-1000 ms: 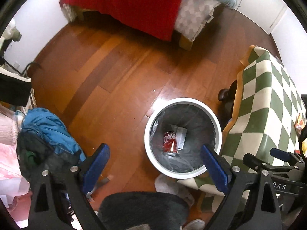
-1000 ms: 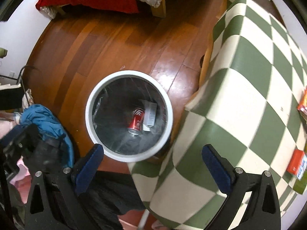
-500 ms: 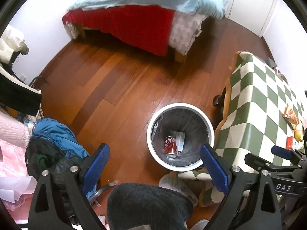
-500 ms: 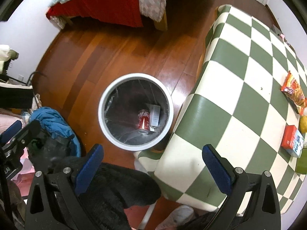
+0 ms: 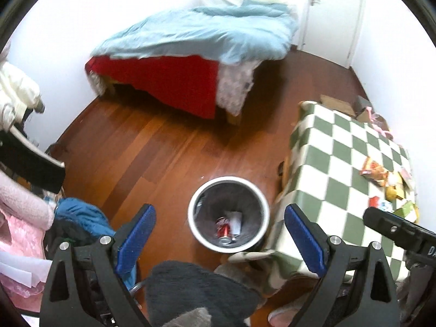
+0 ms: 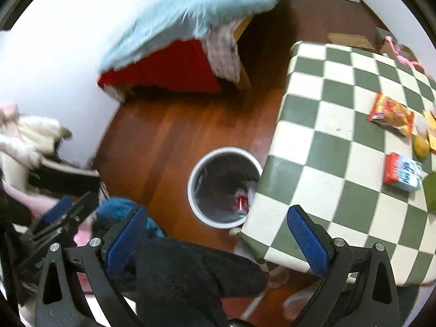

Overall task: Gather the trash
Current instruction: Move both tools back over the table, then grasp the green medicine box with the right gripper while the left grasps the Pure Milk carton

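A white round trash bin (image 5: 196,204) stands on the wooden floor beside the checkered table; it also shows in the right wrist view (image 6: 192,188). A red soda can (image 5: 223,223) and a white carton (image 5: 236,221) lie inside it. My left gripper (image 5: 220,241) is open and empty, high above the bin. My right gripper (image 6: 216,238) is open and empty above the table's near corner. On the table (image 6: 327,141) lie an orange snack bag (image 6: 391,114), a red and blue box (image 6: 402,173) and a yellow item (image 6: 421,145).
A bed (image 5: 196,54) with a blue quilt and red sheet stands at the back. Clothes, a blue bundle (image 5: 79,212) and a dark chair crowd the left. A dark-sleeved limb (image 6: 190,272) fills the bottom of both views. Cardboard boxes (image 5: 338,105) sit behind the table.
Both grippers have risen and tilted up away from the bin, so it looks smaller. The bed, door and the items on the table have come into view.
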